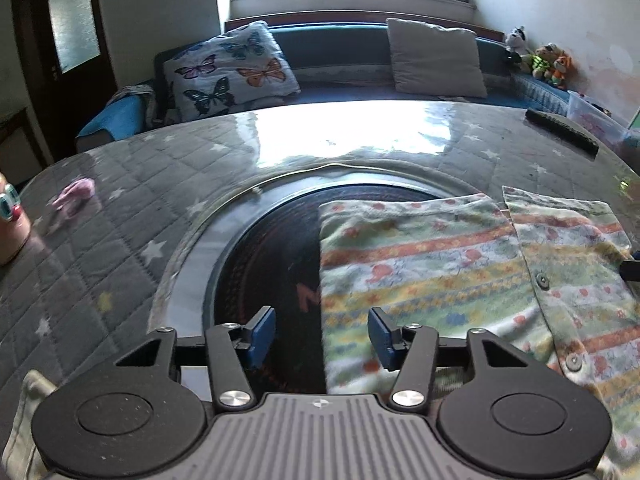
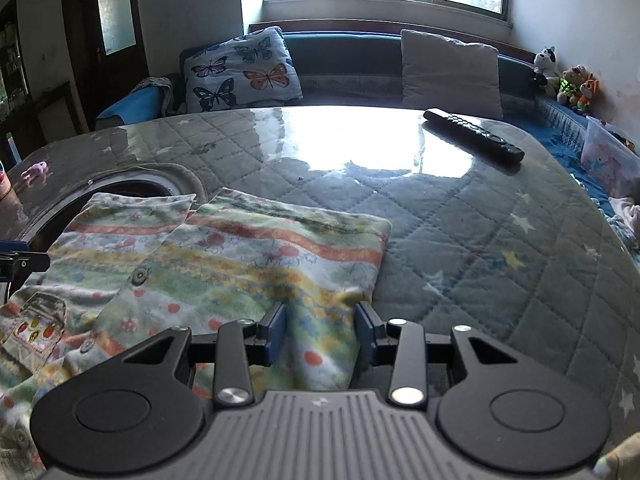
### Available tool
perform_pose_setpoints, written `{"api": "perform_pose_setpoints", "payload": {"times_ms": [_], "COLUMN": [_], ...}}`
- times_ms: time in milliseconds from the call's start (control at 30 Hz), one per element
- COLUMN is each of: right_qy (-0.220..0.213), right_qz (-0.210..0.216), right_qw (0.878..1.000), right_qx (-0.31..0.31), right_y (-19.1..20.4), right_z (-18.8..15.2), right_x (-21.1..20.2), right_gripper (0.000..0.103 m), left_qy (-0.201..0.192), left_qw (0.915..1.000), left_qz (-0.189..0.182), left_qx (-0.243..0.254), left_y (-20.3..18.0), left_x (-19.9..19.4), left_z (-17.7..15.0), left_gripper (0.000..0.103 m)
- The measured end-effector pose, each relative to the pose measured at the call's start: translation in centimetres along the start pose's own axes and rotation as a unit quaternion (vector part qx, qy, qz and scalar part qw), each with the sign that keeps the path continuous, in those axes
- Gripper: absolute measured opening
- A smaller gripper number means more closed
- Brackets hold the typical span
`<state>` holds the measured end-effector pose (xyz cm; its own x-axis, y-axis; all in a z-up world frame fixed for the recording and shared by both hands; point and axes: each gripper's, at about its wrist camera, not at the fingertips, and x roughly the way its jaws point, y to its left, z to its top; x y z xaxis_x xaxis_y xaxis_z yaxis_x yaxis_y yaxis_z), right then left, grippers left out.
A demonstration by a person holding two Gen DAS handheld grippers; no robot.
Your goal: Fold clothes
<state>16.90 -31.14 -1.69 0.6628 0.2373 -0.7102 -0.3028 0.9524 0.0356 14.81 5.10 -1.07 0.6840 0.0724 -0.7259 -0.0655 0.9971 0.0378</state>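
From my left wrist camera, my left gripper (image 1: pixel 322 334) hung with its blue pads spread wide and nothing between them; it hovered over the near left edge of the striped shirt (image 1: pixel 460 272), which lay flat on the quilted table cover (image 1: pixel 120 208); part of the shirt overlapped the dark round opening (image 1: pixel 272 240) in the table's middle; two buttons showed along its placket at the right; a small pink thing (image 1: pixel 74 196) lay far left, too blurred for me to name; a remote control (image 1: pixel 560 128) rested at the far right edge.

From my right wrist camera, my right gripper (image 2: pixel 320 330) also stood released, its pads either side of the shirt's (image 2: pixel 248 264) near right hem, apparently not pinching the cloth; a patch pocket (image 2: pixel 36 328) showed at the left; the remote control (image 2: pixel 472 134) lay well beyond the shirt, near the butterfly cushion (image 2: pixel 244 70) and the plain cushion (image 2: pixel 450 74) on the sofa.
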Motion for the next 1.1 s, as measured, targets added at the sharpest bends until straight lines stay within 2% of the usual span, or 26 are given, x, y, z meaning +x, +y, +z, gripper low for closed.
{"api": "perform_pose_setpoints", "payload": {"times_ms": [200, 467, 567, 600, 633, 667, 700, 733, 800, 1000, 1100], "right_qy": [-0.008, -0.01, -0.007, -0.008, -0.008, -0.008, -0.009, -0.009, -0.01, -0.017, -0.021], "right_qz": [-0.006, -0.023, -0.021, -0.019, -0.016, -0.013, -0.011, -0.009, -0.007, 0.0, 0.006], "right_qw": [1.0, 1.0, 1.0, 1.0, 1.0, 1.0, 1.0, 1.0, 1.0, 1.0, 0.999], "right_qx": [0.01, 0.018, 0.017, 0.015, 0.014, 0.012, 0.009, 0.006, 0.0, -0.025, -0.035], "right_y": [-0.7, -1.9, -2.0, -2.0, -1.9, -1.8, -1.7, -1.6, -1.3, 0.3, 1.0], "right_z": [0.6, 1.2, 1.2, 1.2, 1.3, 1.5, 1.6, 1.7, 2.0, 3.5, 4.6], "right_x": [0.6, 1.3, 1.8, 1.8, 1.9, 2.1, 2.2, 2.4, 2.7, 4.5, 5.9], "right_gripper": [0.038, 0.038, 0.038, 0.037, 0.034, 0.025, 0.019, 0.016, 0.009, 0.007, 0.009], "left_qy": [-0.002, -0.004, -0.003, -0.004, -0.004, -0.006, -0.007, -0.009, -0.015, -0.035, -0.032], "left_qw": [0.9997, 0.9994, 0.999, 0.9989, 0.9989, 0.9988, 0.9987, 0.9986, 0.9988, 0.9992, 0.9994], "left_qz": [-0.022, -0.03, -0.043, -0.045, -0.046, -0.048, -0.049, -0.051, -0.043, -0.007, 0.006], "left_qx": [0.009, 0.017, 0.01, 0.01, 0.011, 0.012, 0.013, 0.014, 0.016, 0.021, 0.016], "left_y": [-0.3, -0.4, -0.2, -0.2, -0.2, -0.1, -0.1, 0.0, 0.0, 0.2, 1.1], "left_x": [1.4, 3.2, 3.7, 3.8, 3.9, 4.0, 4.1, 4.2, 4.2, 4.4, 5.3], "left_z": [1.0, 2.5, 3.0, 3.2, 3.3, 3.4, 3.4, 3.5, 3.4, 3.6, 4.1], "left_gripper": [0.052, 0.052, 0.043, 0.036, 0.028, 0.024, 0.014, 0.008, 0.006, 0.005, 0.005]}}
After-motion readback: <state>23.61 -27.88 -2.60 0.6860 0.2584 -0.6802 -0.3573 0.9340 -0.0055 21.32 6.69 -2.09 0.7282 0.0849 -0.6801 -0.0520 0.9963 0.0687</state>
